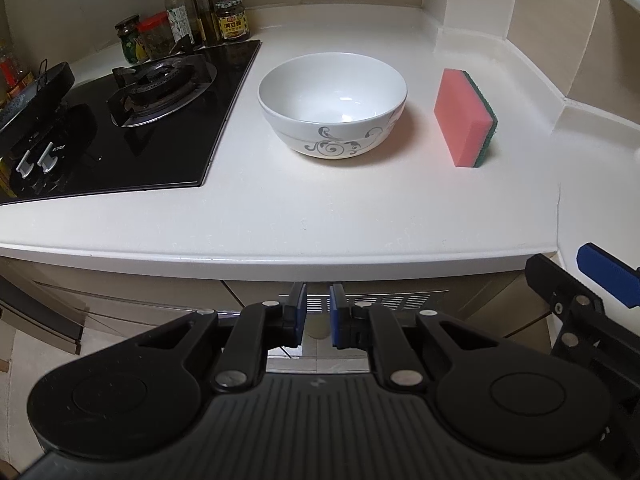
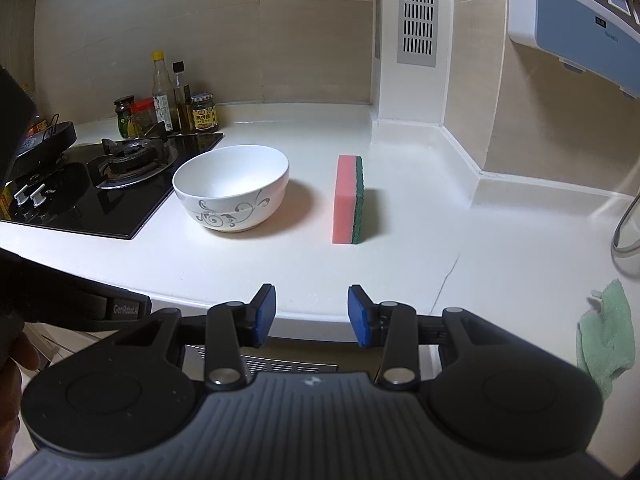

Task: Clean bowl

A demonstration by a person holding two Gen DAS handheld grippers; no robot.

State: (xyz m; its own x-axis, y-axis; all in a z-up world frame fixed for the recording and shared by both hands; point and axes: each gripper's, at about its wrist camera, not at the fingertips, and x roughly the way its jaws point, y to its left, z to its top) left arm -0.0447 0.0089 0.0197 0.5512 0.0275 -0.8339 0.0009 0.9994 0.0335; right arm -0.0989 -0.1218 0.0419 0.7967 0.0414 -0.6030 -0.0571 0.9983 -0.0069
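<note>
1. While both tools hang off the counter edge w/ nothing held, left gripper (image 1: 317, 316) is nearly closed, right gripper (image 2: 311, 316) moderately open.
2. Bowl (image 1: 332, 104) sits upright mid-counter (image 1: 280, 208), beside the stove (image 1: 132, 120); sponge (image 2: 349, 199) stands on edge just right of it, not touching.
3. Risk: sponge tips if nudged before jaws straddle it.
4. Risk: unbraced bowl slides toward the stove during scrubbing; left must open wider to take the rim.

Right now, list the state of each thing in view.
bowl: upright, empty, on the counter
sponge: standing on edge, right of the bowl, untouched
left gripper: fingers narrowly apart, holding nothing
right gripper: open, holding nothing
stove burner: no flame visible
</note>
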